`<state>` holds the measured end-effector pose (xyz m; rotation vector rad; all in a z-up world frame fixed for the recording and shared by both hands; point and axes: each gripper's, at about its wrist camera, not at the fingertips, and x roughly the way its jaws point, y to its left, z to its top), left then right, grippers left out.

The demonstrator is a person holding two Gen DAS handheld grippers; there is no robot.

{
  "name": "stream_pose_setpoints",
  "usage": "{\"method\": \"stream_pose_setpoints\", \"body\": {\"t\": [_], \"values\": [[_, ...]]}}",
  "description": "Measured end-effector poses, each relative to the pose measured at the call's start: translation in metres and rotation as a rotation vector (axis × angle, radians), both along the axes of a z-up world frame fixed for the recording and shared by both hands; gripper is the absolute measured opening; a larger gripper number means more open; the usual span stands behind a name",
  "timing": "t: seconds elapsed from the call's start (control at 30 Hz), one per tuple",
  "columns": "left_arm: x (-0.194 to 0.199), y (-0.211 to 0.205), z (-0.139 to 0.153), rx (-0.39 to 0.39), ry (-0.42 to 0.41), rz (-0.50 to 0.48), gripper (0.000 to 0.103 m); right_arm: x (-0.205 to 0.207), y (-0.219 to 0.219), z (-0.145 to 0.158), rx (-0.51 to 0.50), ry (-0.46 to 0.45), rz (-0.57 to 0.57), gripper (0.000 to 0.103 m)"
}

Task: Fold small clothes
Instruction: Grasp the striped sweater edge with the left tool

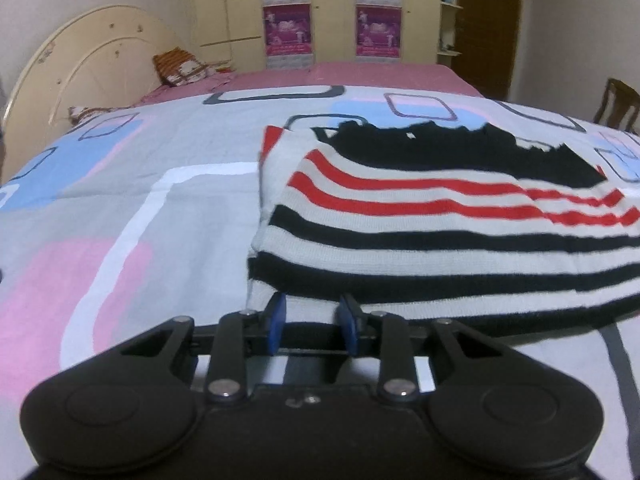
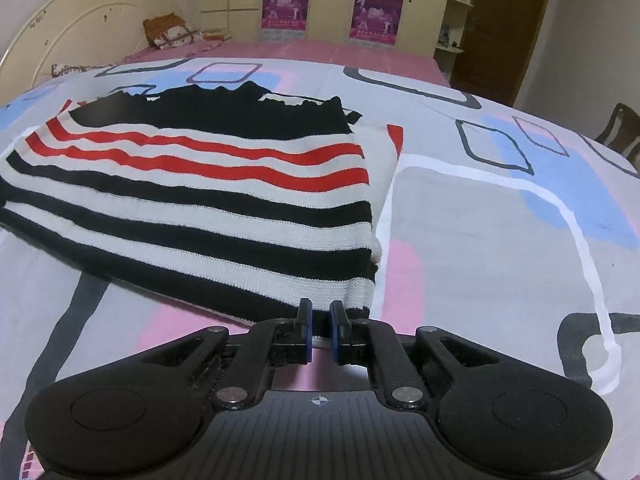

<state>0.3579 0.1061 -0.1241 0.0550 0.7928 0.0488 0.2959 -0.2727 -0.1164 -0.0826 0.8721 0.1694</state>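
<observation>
Striped knit sweater point(image 1: 440, 220), folded into a flat stack, lying on the bed's patterned bedsheet point(image 1: 132, 200). The top layer carries black and red stripes on a white ground, with a solid black panel at the far side. In the left wrist view the garment lies to the right of centre; in the right wrist view the same sweater point(image 2: 208, 200) lies to the left of centre, so that the two grippers stand at its near edge, one toward each near corner.

Left gripper point(image 1: 311, 312): jaws part open, the blue pads at the near hem with the black-edged fold between them; the pads stand clear of the cloth on either side, and no grip is visible. Right gripper point(image 2: 320, 316): jaws drawn close together at the near right corner of the sweater, with a narrow strip of the hem showing in the slit between them; they appear clenched on that edge.

The bedsheet point(image 2: 500, 240) is grey with pink and blue rounded rectangles and white and dark outlines. Beyond it a pink bedspread point(image 1: 380, 76) covers the far part of the bed. A cream arched headboard point(image 1: 80, 80) stands at the left, with a patterned pillow point(image 1: 180, 66) beside it. Against the back wall a cream wardrobe point(image 1: 332, 12) bears purple posters point(image 1: 287, 28). A brown door point(image 2: 508, 28) and part of a wooden chair point(image 2: 618, 128) appear at the right.
</observation>
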Motion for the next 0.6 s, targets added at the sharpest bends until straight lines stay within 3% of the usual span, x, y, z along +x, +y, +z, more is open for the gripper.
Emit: {"method": "stream_pose_setpoints", "body": {"t": [0.07, 0.1, 0.13, 0.2, 0.23, 0.3, 0.37, 0.43, 0.57, 0.6], "values": [[-0.007, 0.001, 0.007, 0.006, -0.019, 0.036, 0.062, -0.002, -0.001, 0.008, 0.003, -0.003, -0.011, 0.009], [-0.012, 0.002, 0.011, 0.020, -0.041, 0.074, 0.091, -0.003, 0.000, 0.012, 0.001, -0.014, -0.023, 0.010], [-0.019, 0.005, 0.014, 0.000, -0.068, 0.095, 0.093, -0.005, 0.000, 0.017, -0.002, -0.025, -0.037, 0.036], [-0.029, 0.016, 0.017, -0.138, -0.068, 0.107, 0.079, -0.010, -0.001, 0.026, 0.005, -0.070, -0.049, 0.095], [-0.033, 0.022, 0.015, -0.220, -0.060, 0.118, 0.072, -0.015, -0.002, 0.032, 0.029, -0.105, -0.035, 0.094], [-0.037, 0.029, 0.008, -0.345, -0.040, 0.145, 0.067, -0.016, -0.001, 0.037, 0.056, -0.110, -0.039, 0.080], [-0.037, 0.035, -0.004, -0.481, -0.026, 0.189, 0.066, -0.015, 0.000, 0.041, 0.102, -0.116, -0.036, 0.026], [-0.034, 0.041, -0.016, -0.570, -0.024, 0.245, 0.064, -0.010, 0.000, 0.041, 0.159, -0.104, -0.046, 0.002], [-0.021, 0.051, -0.028, -0.686, -0.079, 0.317, 0.056, 0.005, 0.010, 0.043, 0.260, -0.083, -0.046, 0.002], [-0.016, 0.053, -0.030, -0.694, -0.091, 0.340, 0.049, 0.010, 0.016, 0.043, 0.277, -0.082, -0.039, 0.002]]}}
